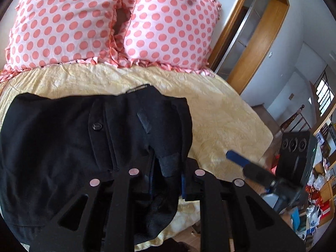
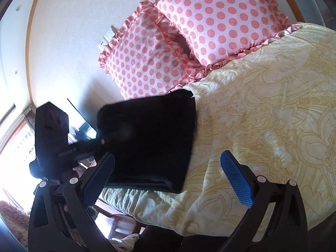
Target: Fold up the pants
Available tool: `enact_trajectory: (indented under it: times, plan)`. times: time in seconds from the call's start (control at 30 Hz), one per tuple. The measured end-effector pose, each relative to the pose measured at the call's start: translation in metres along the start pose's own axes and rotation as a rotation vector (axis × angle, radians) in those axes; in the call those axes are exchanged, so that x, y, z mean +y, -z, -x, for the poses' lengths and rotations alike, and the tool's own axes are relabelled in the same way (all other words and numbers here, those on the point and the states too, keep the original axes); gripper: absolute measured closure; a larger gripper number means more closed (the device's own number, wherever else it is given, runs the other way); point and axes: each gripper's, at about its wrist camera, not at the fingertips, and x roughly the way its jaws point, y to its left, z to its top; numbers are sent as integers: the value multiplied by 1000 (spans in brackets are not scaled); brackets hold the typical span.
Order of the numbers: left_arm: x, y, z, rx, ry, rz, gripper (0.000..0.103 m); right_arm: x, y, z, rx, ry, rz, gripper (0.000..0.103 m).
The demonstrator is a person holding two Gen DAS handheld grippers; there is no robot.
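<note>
Gripping pants (image 1: 84, 138), left gripper (image 1: 166, 168) clamped on cloth | right gripper (image 2: 168, 168) spread, empty | risk: stack slumps off bed (image 2: 262, 115) on release.

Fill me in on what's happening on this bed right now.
A person is folding black pants on a yellow bedspread, holding tongs in each hand. The left tongs are closed on the pants fabric near the bed's edge. The right tongs are open and holding nothing, beside the folded bundle. Two pink polka-dot pillows sit behind the pants at the head of the bed.
</note>
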Motion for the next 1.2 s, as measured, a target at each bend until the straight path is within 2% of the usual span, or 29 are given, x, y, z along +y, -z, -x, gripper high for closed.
enact_trajectory:
  times: [0.1, 0.13, 0.17, 0.2, 0.23, 0.27, 0.33, 0.37, 0.43, 0.47, 0.53, 0.57, 0.63, 0.73, 0.83, 0.87, 0.9, 1.0, 1.1, 1.2]
  plan:
    - [0, 17, -13, 41, 4, -14, 81, 2, -6, 3, -23, 13, 12, 1]
    - [-1, 20, -15, 41, 5, -22, 77, 5, -9, 3, -32, 15, 21, 1]
    - [-2, 22, -14, 35, 4, -35, 67, 9, -11, 4, -38, 18, 32, 1]
    - [-3, 24, -11, 29, 33, -42, 53, 13, -14, 4, -47, 22, 47, 1]
    - [-1, 25, -8, 42, 81, -33, 20, 17, -17, 7, -57, 25, 61, 1]
    - [0, 28, -2, 43, 130, -22, 11, 22, -20, 8, -67, 30, 76, 1]
    - [0, 34, 17, 33, 186, -38, 11, 31, -25, 10, -91, 48, 112, 1]
    - [3, 35, 27, 19, 182, -63, 11, 37, -27, 11, -105, 54, 136, 1]
    - [14, 37, 48, -56, 67, -93, 9, 51, -30, 5, -100, 36, 189, 1]
    - [23, 38, 58, -105, -13, -98, 5, 60, -30, -3, -77, 24, 214, 2]
    - [43, 38, 69, -186, -187, -94, 4, 78, -26, -24, -12, -7, 268, 5]
    - [54, 37, 71, -198, -259, -78, 4, 87, -21, -35, 17, -18, 295, 6]
    - [70, 38, 70, -194, -320, -51, 4, 103, -12, -56, 72, -31, 342, 6]
    - [90, 45, 63, -151, -339, -5, 4, 113, 5, -82, 147, -26, 389, 6]
    - [117, 57, 48, -58, -365, 52, 4, 92, 26, -109, 278, 82, 346, 6]
    - [126, 62, 42, -29, -358, 78, 5, 82, 32, -114, 291, 95, 324, 6]
    - [132, 67, 41, -29, -338, 89, 5, 81, 34, -107, 249, 74, 331, 6]
    - [131, 66, 49, -52, -329, 76, 5, 86, 31, -102, 258, 85, 326, 6]
    - [127, 47, 61, -126, -269, 80, 4, 96, 16, -97, 212, 65, 303, 6]
    - [123, 25, 59, -162, -312, 58, 2, 106, 3, -108, 198, 116, 330, 6]
